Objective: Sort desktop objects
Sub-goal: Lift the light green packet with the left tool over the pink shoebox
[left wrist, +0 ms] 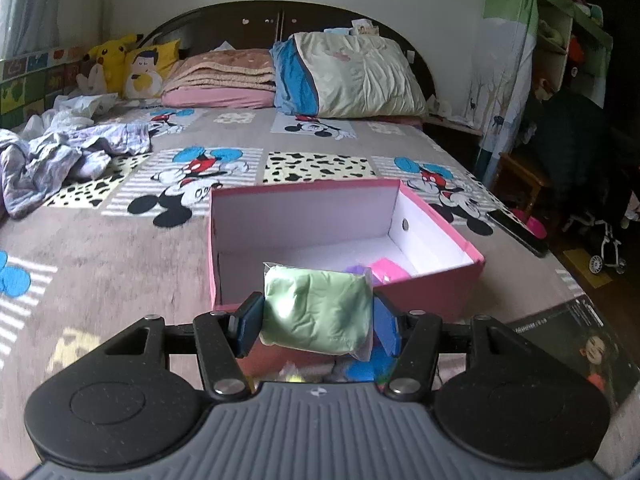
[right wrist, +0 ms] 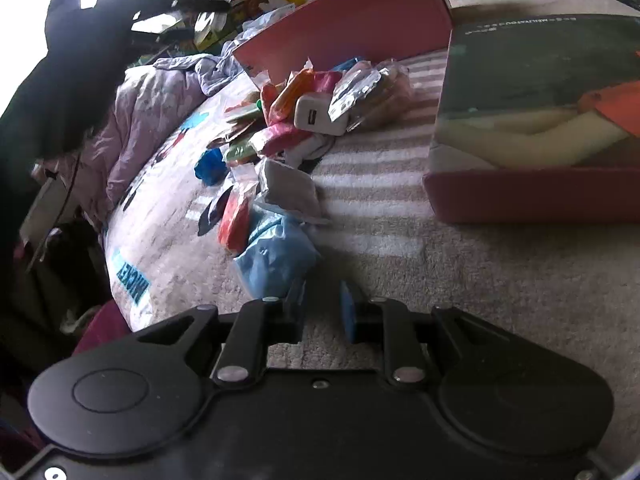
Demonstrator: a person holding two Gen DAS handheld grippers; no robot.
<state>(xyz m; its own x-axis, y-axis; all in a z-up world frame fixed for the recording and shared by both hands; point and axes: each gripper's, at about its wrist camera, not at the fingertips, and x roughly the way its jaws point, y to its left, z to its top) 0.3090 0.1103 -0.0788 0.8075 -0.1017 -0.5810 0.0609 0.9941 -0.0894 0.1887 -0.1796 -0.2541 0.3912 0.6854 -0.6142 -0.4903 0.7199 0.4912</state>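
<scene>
Left gripper (left wrist: 318, 320) fingers clamp green clay packet (left wrist: 318, 312), long axis crosswise, just before pink box (left wrist: 440, 280). Right gripper (right wrist: 322, 308) fingers narrowly apart, empty, beside blue packet (right wrist: 276, 260) on bed (right wrist: 480, 280).

Pale green packet (left wrist: 318, 314), pink box (left wrist: 436, 286) with white inside, white charger (right wrist: 318, 116)
</scene>
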